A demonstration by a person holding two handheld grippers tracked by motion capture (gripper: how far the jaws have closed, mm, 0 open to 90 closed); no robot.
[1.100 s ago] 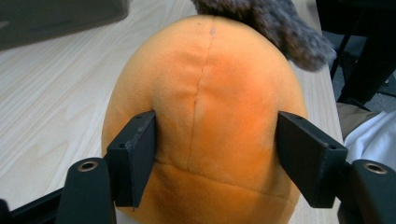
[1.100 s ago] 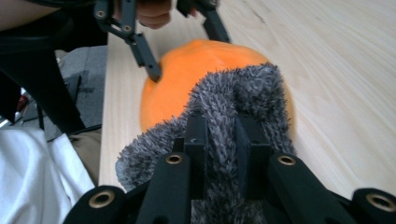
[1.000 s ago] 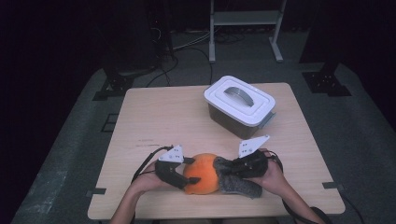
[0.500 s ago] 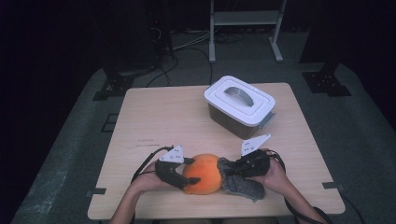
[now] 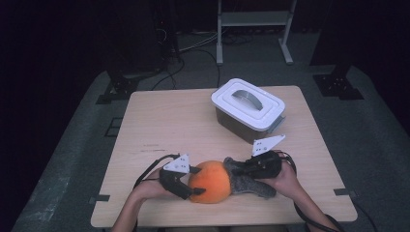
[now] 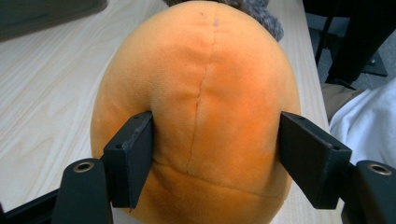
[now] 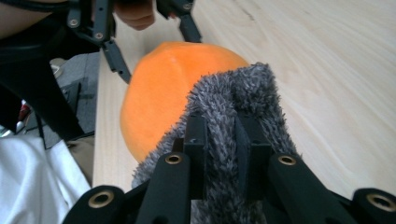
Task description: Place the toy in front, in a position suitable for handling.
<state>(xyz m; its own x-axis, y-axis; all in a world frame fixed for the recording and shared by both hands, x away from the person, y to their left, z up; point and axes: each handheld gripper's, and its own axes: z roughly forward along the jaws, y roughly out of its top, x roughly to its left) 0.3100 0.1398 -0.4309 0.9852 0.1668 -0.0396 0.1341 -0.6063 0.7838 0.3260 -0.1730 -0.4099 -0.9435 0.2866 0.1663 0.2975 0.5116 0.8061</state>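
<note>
Dark room, pale wooden table (image 5: 159,121); 2 grippers clasp orange plush (image 5: 210,181).

On the bench (image 5: 159,121), the lidded box (image 5: 248,109) sits toward one o'clock, well back from the near edge. The plush toy (image 5: 210,181) lies at six o'clock, close to that edge — the left gripper (image 5: 191,181) at its nine o'clock side, the right gripper (image 5: 237,169) at its three o'clock side. The box stands behind the right gripper, apart from it.
</note>
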